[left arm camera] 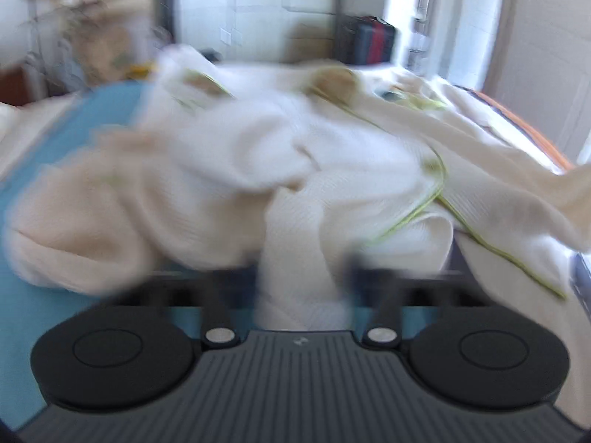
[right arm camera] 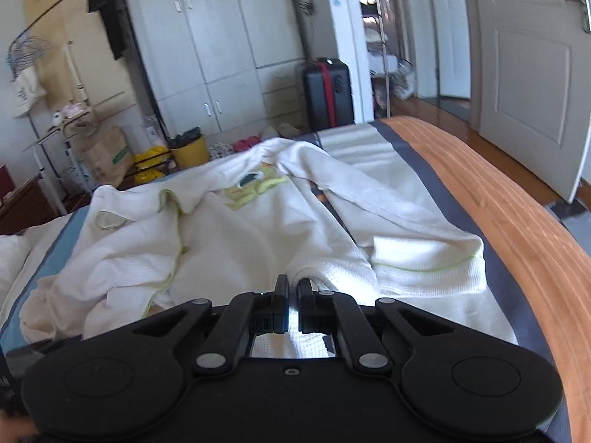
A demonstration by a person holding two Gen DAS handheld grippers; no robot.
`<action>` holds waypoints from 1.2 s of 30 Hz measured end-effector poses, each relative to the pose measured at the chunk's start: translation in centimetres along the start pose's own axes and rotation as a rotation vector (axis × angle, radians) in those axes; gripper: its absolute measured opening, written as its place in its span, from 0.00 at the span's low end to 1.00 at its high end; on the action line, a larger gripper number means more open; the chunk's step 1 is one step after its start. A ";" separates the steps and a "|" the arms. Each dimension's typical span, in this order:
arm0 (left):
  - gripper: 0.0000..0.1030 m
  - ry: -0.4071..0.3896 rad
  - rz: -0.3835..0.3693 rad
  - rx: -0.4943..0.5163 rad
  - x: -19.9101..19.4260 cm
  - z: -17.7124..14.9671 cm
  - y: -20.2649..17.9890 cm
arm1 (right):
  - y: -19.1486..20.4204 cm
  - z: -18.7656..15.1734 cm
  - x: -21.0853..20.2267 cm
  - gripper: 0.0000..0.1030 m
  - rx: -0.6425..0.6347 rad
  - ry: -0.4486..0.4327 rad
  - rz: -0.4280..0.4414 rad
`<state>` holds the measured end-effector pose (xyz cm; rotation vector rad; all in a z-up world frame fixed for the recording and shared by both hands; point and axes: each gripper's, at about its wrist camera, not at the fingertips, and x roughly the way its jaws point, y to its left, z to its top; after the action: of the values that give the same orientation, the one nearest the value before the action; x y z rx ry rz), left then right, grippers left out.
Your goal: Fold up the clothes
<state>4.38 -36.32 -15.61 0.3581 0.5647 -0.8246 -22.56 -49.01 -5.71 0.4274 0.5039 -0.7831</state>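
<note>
- Your right gripper (right arm camera: 291, 288) pinches the cream waffle-knit garment with green piping (right arm camera: 258, 229) on the striped bed (right arm camera: 480, 199).
- Your left gripper (left arm camera: 295, 277) is blurred; its grip can't be told.
- A black suitcase (right arm camera: 327, 92) stands beyond the bed.

One white garment with green piping (right arm camera: 258, 229) lies on one bed (right arm camera: 509, 221); two grippers show, one per wrist view, the left gripper (left arm camera: 299, 277) and the right gripper (right arm camera: 291, 291); behind the bed stand one black suitcase with a red stripe (right arm camera: 327, 92), one yellow bin (right arm camera: 189, 151), one brown paper bag (right arm camera: 105, 155) and one white door (right arm camera: 532, 74).
</note>
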 end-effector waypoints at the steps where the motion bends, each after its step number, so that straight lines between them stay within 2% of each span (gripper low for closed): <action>1: 0.10 -0.043 0.049 0.039 -1.2 0.4 0.2 | 0.0 0.1 -0.5 0.06 -0.010 -0.028 0.000; 2: 0.10 -0.092 0.097 0.075 -2.6 0.8 0.5 | 0.0 0.2 -0.9 0.06 -0.020 -0.058 0.000; 3: 0.10 -0.131 0.119 0.069 -4.2 1.4 1.2 | -0.2 0.5 -1.6 0.06 -0.013 -0.092 0.012; 6: 0.09 -0.273 0.152 -0.007 -9.7 3.5 3.9 | -1.1 1.4 -3.5 0.05 0.047 -0.197 0.058; 8: 0.10 -0.372 0.139 -0.031 -13.2 4.4 5.0 | -1.0 1.6 -4.5 0.05 0.046 -0.240 0.058; 9: 0.10 -0.389 0.113 -0.053 -14.5 4.4 5.3 | -0.9 1.8 -5.0 0.06 0.044 -0.261 0.056; 11: 0.11 -0.345 0.035 -0.095 -15.1 3.9 5.6 | -0.5 1.7 -5.0 0.06 0.019 -0.237 0.046; 16: 0.15 0.052 -0.137 -0.085 -9.7 -0.1 4.1 | -0.3 1.3 -3.1 0.06 -0.021 -0.120 -0.060; 17: 0.16 0.091 -0.154 -0.095 -9.1 -0.6 3.9 | -0.5 1.3 -2.8 0.06 -0.015 -0.099 -0.072; 18: 0.20 0.109 -0.162 -0.112 -8.9 -1.1 3.8 | -0.6 1.2 -2.6 0.06 -0.008 -0.078 -0.083; 21: 0.50 0.098 -0.165 -0.112 -9.4 -1.4 3.5 | -1.0 0.9 -2.2 0.06 -0.009 -0.052 -0.126; 26: 0.52 0.051 -0.142 -0.146 -10.1 -1.3 3.7 | -1.1 0.6 -1.6 0.06 -0.016 -0.018 -0.208; 29: 0.52 -0.061 -0.015 -0.144 -11.4 -1.5 4.0 | -1.1 0.2 -1.7 0.06 -0.041 -0.014 -0.243; 31: 0.52 -0.111 0.028 -0.157 -12.0 -0.9 4.9 | -1.0 0.2 -2.2 0.06 -0.065 -0.071 -0.301; 34: 0.52 -0.072 -0.001 -0.215 -11.1 -0.3 6.5 | -0.9 0.2 -3.1 0.11 -0.104 -0.164 -0.394; 36: 0.52 -0.018 -0.043 -0.266 -10.0 -0.9 7.0 | -1.1 0.5 -3.9 0.18 -0.091 -0.216 -0.399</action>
<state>3.98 -25.55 -9.78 0.0949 0.6584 -0.7820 -25.65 -47.83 -3.22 0.1536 0.4251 -1.1716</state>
